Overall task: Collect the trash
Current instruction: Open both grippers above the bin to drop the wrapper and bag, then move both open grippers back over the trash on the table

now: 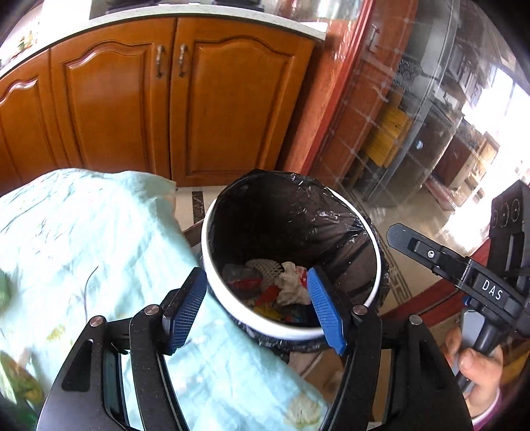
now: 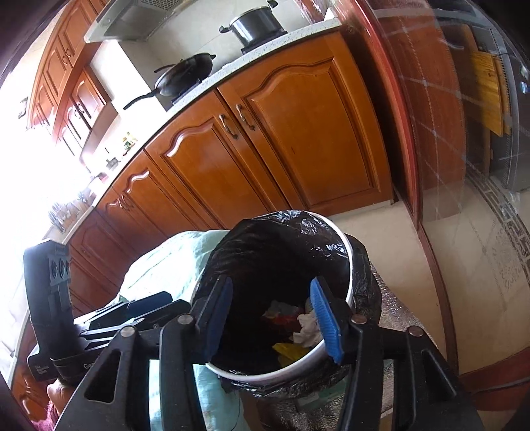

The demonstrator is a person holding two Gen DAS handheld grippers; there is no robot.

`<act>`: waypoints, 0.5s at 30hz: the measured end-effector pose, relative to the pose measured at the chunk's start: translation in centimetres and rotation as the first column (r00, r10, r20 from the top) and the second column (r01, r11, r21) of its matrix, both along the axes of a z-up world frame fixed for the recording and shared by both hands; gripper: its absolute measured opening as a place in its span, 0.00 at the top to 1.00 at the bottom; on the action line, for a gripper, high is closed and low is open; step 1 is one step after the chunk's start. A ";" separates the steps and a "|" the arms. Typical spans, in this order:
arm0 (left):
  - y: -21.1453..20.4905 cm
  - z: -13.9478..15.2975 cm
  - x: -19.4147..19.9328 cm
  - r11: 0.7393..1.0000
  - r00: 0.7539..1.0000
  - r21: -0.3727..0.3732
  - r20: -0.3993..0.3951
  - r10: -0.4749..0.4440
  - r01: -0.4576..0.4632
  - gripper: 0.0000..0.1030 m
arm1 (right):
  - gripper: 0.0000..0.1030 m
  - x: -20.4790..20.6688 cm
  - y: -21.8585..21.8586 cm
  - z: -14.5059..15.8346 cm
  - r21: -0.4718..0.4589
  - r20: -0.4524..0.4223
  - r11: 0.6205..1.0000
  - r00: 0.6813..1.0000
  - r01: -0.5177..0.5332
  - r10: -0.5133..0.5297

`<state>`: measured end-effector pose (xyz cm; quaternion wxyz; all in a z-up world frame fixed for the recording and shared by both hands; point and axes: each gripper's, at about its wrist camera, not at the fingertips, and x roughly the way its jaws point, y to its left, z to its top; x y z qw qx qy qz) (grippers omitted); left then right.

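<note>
Left wrist view. My left gripper (image 1: 256, 306) hangs over the near rim of the white trash bin (image 1: 212, 232), jaws apart and nothing between the blue pads (image 1: 185, 310). The bin, lined with a black bag (image 1: 334, 218), stands on the floor just beside a table under a pale green cloth (image 1: 82, 238). Trash (image 1: 275, 288) at the bottom: crumpled white paper, red and yellow wrappers, white foam netting. The right gripper (image 1: 444, 262) enters from the right edge, a hand (image 1: 477, 364) on its grip. Wooden cabinet doors (image 1: 149, 99) behind.

Right wrist view. My right gripper (image 2: 270, 318) is also released, pads spread over the bin's mouth and empty. I see the bin (image 2: 344, 288) below and between the fingers, with the same trash (image 2: 298, 328) at its bottom. The cloth (image 2: 172, 265) lies to its left, the left gripper (image 2: 132, 315) beside it. Counter above the cabinets (image 2: 298, 132) carries a wok (image 2: 185, 74) and a lidded pot (image 2: 256, 23).
</note>
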<state>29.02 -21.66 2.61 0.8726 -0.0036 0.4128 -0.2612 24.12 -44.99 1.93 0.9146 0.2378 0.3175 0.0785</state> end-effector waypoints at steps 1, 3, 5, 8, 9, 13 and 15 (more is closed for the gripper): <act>0.7 0.1 -0.5 1.000 1.000 -0.009 0.000 0.011 -0.011 0.37 | 0.38 -0.3 0.1 0.0 0.007 0.009 1.000 1.000 0.002 -0.002; 2.2 0.2 -1.6 0.999 0.999 -0.028 0.002 0.033 -0.033 0.37 | 0.34 -0.9 0.5 0.1 0.017 0.022 1.000 1.000 0.005 -0.005; 3.9 0.4 -2.8 0.997 0.998 -0.041 0.009 0.059 -0.059 0.36 | 0.31 -1.5 1.1 0.0 0.030 0.028 1.000 1.000 -0.001 0.001; 6.5 0.8 -4.4 0.993 0.995 -0.064 0.013 0.098 -0.097 0.35 | 0.29 -2.4 2.3 -0.1 0.045 0.031 0.999 0.999 -0.016 0.014; 7.5 0.9 -4.9 0.991 0.994 -0.072 0.014 0.111 -0.110 0.34 | 0.28 -2.7 2.8 -0.2 0.049 0.030 0.999 0.999 -0.023 0.021; 10.7 1.2 -6.8 0.983 0.986 -0.086 0.023 0.166 -0.163 0.34 | 0.28 -3.4 5.0 -0.7 0.066 0.021 0.996 0.998 -0.065 0.063; 12.3 1.3 -7.6 0.978 0.982 -0.099 0.021 0.188 -0.185 0.33 | 0.28 -3.7 6.3 -0.9 0.069 0.018 0.994 0.996 -0.090 0.089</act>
